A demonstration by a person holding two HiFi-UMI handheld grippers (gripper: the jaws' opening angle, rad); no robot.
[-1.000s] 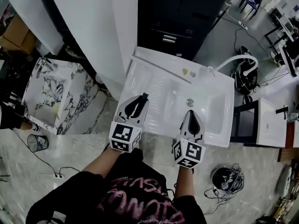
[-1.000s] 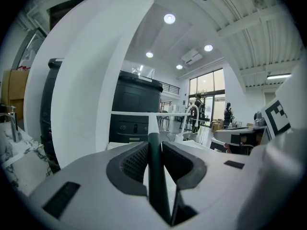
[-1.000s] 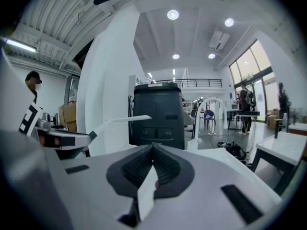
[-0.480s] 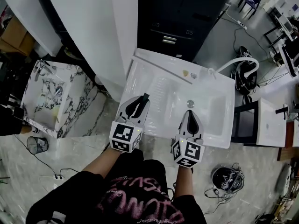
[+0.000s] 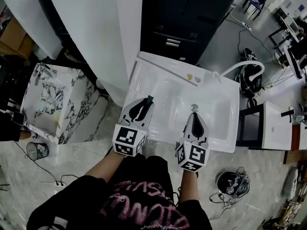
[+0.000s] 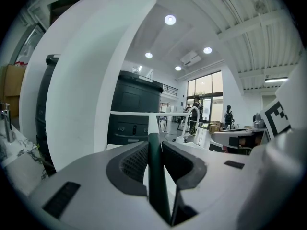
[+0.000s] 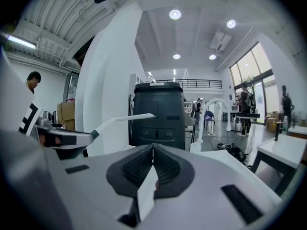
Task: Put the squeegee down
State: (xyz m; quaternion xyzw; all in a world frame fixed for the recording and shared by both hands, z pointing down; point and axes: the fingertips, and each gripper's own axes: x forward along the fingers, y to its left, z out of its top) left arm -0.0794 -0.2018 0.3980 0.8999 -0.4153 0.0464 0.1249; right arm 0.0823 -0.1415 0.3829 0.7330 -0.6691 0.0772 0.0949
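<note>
Only the left gripper view shows the left tongs (image 6: 154, 150) clenched on the dark-green-handled, white-bladed squeegee (image 6: 156, 186), held mid-frame over the white sink (image 5: 218, 116), its blade hard to make out overhead; the right tongs (image 7: 152, 148) are clenched empty.

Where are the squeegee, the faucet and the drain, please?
squeegee (image 6: 154, 176): left gripper view, on its dark green handle.
faucet (image 5: 238, 65): head view, on the arched white spout.
drain (image 5: 194, 107): head view, on its metal centre.
</note>
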